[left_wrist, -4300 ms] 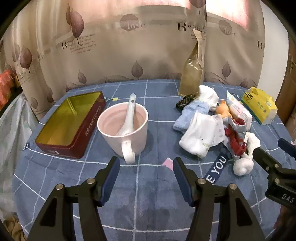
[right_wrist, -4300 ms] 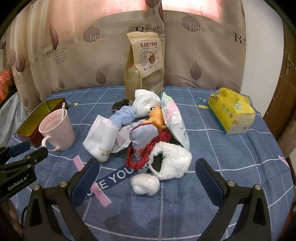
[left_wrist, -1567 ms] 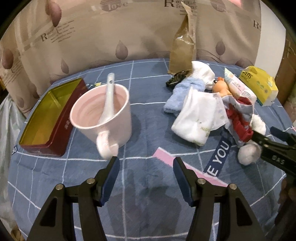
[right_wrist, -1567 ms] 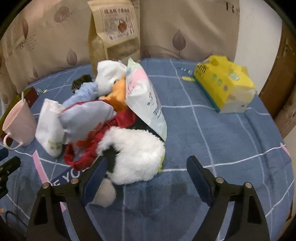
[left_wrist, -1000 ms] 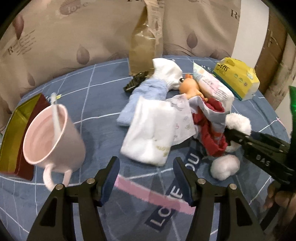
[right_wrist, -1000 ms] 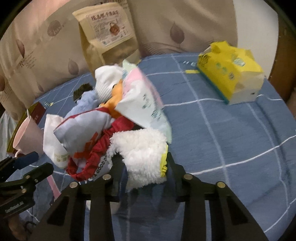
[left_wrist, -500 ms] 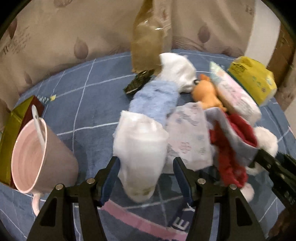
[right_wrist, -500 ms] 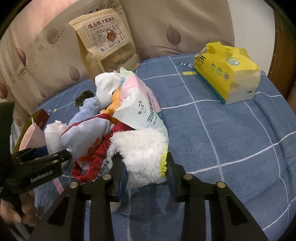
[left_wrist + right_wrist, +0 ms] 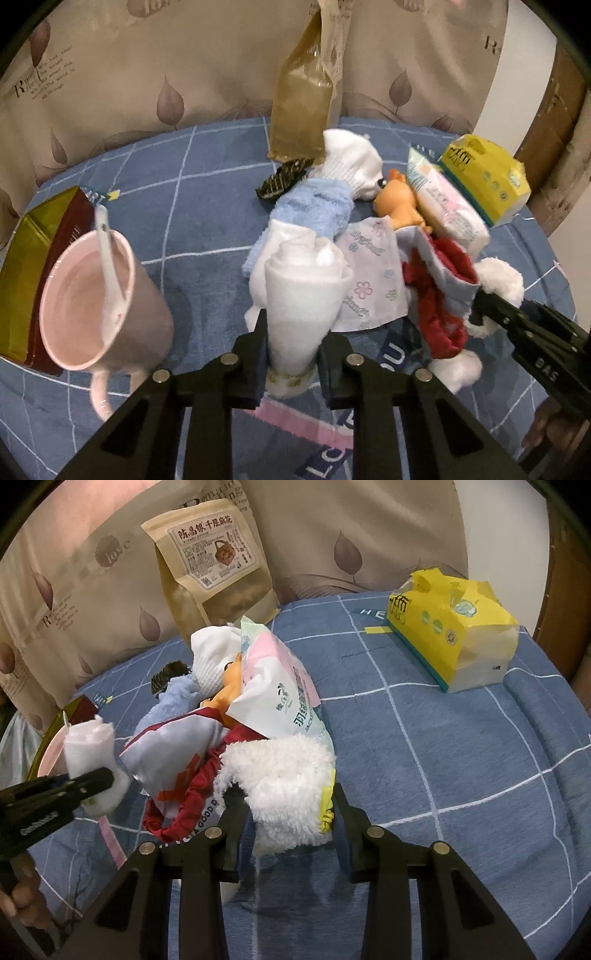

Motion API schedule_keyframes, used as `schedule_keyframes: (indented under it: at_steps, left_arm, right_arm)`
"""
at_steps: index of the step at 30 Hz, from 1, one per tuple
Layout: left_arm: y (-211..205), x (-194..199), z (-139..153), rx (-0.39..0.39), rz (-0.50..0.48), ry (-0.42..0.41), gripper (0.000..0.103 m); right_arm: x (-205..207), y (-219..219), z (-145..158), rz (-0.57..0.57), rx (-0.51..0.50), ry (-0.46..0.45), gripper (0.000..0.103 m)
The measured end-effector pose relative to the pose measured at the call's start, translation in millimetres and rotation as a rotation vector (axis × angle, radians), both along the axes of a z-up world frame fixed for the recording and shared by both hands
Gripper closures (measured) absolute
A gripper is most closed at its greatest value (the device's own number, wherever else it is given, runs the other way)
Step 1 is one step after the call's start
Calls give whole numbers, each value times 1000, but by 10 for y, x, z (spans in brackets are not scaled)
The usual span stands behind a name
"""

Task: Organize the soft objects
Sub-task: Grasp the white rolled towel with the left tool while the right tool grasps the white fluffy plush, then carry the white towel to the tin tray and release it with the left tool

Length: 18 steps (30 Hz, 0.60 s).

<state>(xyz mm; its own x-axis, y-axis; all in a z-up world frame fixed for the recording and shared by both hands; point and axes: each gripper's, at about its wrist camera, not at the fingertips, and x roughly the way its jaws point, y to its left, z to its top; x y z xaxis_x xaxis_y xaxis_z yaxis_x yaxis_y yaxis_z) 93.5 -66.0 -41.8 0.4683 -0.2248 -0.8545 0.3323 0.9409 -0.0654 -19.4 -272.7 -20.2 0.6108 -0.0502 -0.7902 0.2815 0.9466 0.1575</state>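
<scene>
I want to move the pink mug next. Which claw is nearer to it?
Left. The left claw, closing on a white sock, is right beside the pink mug; the right claw is beyond the pile.

Bare blue cloth [image 9: 461, 775] lies open between the yellow tissue pack [image 9: 452, 627] and the soft pile [image 9: 258, 720].

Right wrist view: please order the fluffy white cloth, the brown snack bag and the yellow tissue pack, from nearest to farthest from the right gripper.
1. Fluffy white cloth, between the right gripper fingers.
2. Yellow tissue pack, far right on the blanket.
3. Brown snack bag, upright at the back, left of centre.
</scene>
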Motion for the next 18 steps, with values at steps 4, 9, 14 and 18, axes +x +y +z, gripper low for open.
schedule_keyframes:
  at_steps: [4, 9, 14, 18]
  left_arm:
    - [58, -51, 139, -12, -2, -23, 81]
    - [227, -114, 343, -11, 20, -64, 81]
    - [525, -105, 496, -5, 69, -86, 81]
    - [880, -40, 613, -9, 129, -98, 81]
  right_arm:
    - [-25, 7, 48, -4, -6, -18, 69]
    - [-52, 6, 110, -6, -16, -38, 69]
    - [-70, -9, 129, -16, -14, -47, 69]
    - [-71, 14, 143, -17, -33, -54, 69]
